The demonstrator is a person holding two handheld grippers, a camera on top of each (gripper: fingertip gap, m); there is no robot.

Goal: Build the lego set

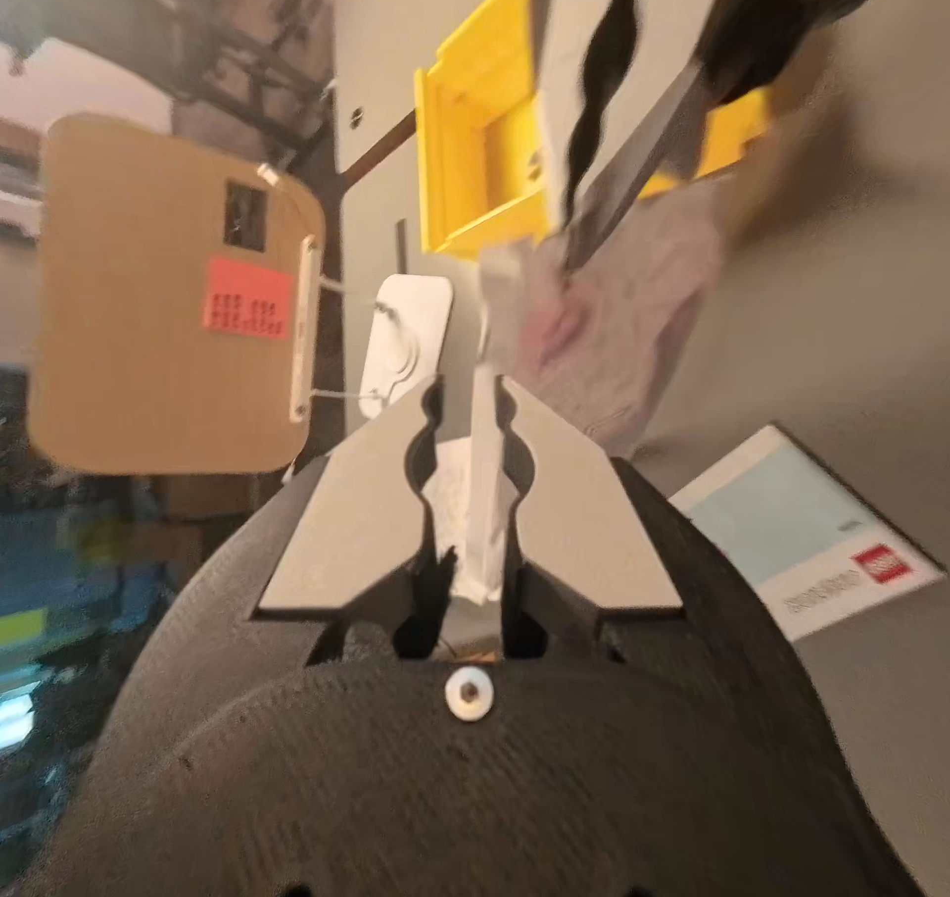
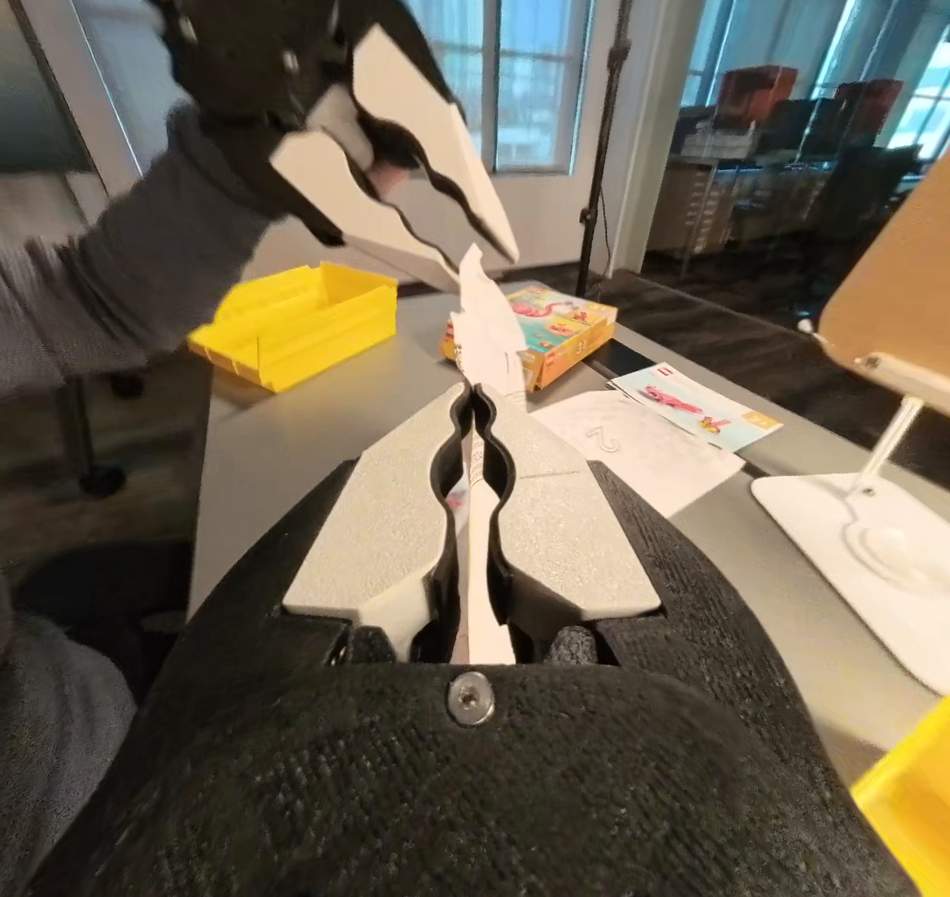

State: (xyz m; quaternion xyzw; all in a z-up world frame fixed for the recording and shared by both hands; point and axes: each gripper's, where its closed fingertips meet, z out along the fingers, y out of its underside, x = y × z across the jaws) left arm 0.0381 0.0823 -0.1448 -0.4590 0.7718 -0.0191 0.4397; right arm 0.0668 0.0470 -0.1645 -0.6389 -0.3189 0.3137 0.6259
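White paper bag (image 2: 488, 327) sits clamped in your right gripper (image 2: 472, 390); your left gripper (image 1: 470, 383) stands slightly parted, its top edge loose between. Contents hidden; left view blurred.

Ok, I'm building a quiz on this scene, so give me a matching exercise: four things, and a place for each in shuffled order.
1 yellow bin
2 white paper bag
3 booklet
4 toy box

A clamped in the right gripper
B beside the flat white pouch
C on the table, left in the right wrist view
D just behind the held bag

Pairs: 1-C, 2-A, 3-B, 4-D
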